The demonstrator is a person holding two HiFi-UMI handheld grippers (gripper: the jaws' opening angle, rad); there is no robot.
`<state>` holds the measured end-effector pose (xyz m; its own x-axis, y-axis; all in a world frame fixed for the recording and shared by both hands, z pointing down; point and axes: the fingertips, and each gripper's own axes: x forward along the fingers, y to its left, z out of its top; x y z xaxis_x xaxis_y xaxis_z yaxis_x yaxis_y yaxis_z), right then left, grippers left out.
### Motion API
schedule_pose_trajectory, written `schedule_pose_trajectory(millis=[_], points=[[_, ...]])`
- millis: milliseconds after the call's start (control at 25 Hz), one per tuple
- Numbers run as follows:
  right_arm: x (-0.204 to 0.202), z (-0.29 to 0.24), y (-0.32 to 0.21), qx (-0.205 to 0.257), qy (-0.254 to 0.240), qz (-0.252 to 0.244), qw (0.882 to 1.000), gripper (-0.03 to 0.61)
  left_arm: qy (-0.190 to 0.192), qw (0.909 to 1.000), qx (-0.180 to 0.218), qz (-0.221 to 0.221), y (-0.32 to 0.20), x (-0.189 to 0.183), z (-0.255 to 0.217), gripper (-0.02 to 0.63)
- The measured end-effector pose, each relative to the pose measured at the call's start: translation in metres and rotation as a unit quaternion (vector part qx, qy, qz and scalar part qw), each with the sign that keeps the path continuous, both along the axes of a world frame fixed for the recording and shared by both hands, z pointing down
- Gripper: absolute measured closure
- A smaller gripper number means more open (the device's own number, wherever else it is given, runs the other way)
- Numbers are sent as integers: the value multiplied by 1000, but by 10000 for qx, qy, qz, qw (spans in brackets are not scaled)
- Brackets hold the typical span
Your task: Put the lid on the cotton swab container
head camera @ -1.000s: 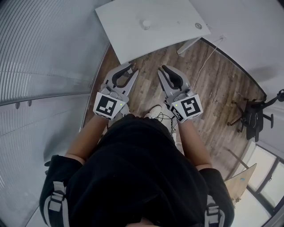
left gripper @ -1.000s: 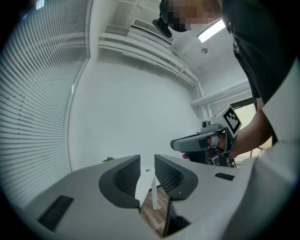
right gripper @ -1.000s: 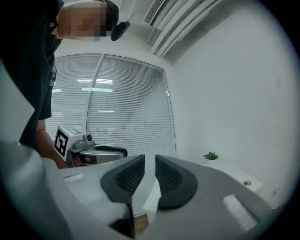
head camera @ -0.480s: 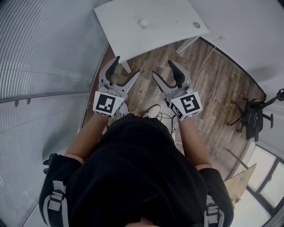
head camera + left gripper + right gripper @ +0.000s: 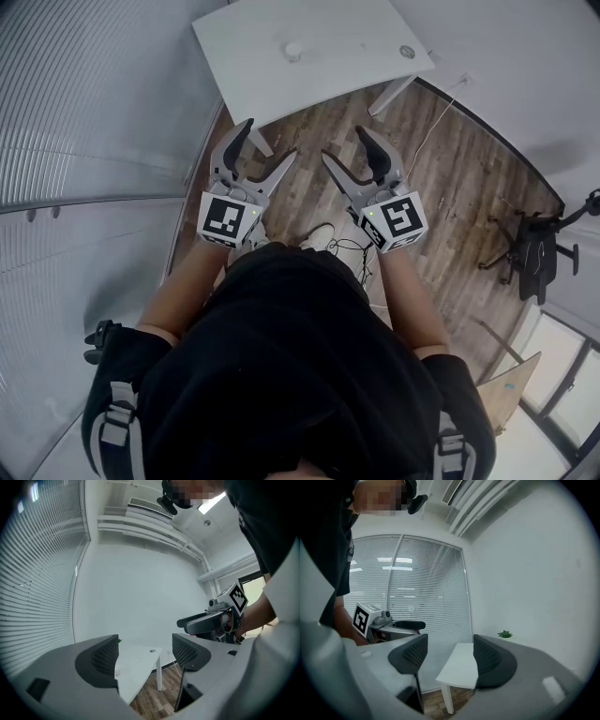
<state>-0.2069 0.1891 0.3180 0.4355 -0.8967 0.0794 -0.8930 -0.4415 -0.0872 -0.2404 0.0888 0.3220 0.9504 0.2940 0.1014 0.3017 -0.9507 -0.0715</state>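
While the person is standing back from the bench (image 5: 328, 75), both tools are hovering over the wood floor (image 5: 450, 178), short of the bench's near edge. Blinds (image 5: 84, 112) are running along the wall at the far left.

Next to them, the left hand-held gripper (image 5: 266, 148) is pointing toward the bench with its jaws spread wide and nothing between them. Its own view is showing only the distant bench top through the gap.

Ahead of both tools, a small white round thing, apparently the container (image 5: 293, 50), is sitting on the bench toward its far side, well apart from either hand-held gripper. It is lying roughly in line with the space between them, slightly nearer the left one's side. It is too small to tell whether a lid is on it.

Beside the left one, the right hand-held gripper (image 5: 347, 150) is opening its jaws, also with nothing between them. Farther right, a flat round disc (image 5: 407, 52) is showing near the bench's corner, and a black chair (image 5: 539, 253) is standing at the room's right edge.
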Motion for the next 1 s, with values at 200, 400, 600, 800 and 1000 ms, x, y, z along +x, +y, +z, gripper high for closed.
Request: schedule_pose_trajectory(millis=[200,400,600,800,1000], points=[[12,1,27,15,33,-123,9999,264,-45,9999,48,-153,25,10,2,273],[24,5,46,4,60,-223,9997,264,-89,9994,11,-335,37,18,5,273],[50,9,54,28,43,-127,9999,264,-153,9989,127,-417,38,35,13,273],[82,18,43,-11,-37,-156,9999,264,-206,9987,55,-466,26,70,22,273],[126,25,19,-128,-94,-200,9997,264,-163,9987,-141,-455,8,120,24,273]])
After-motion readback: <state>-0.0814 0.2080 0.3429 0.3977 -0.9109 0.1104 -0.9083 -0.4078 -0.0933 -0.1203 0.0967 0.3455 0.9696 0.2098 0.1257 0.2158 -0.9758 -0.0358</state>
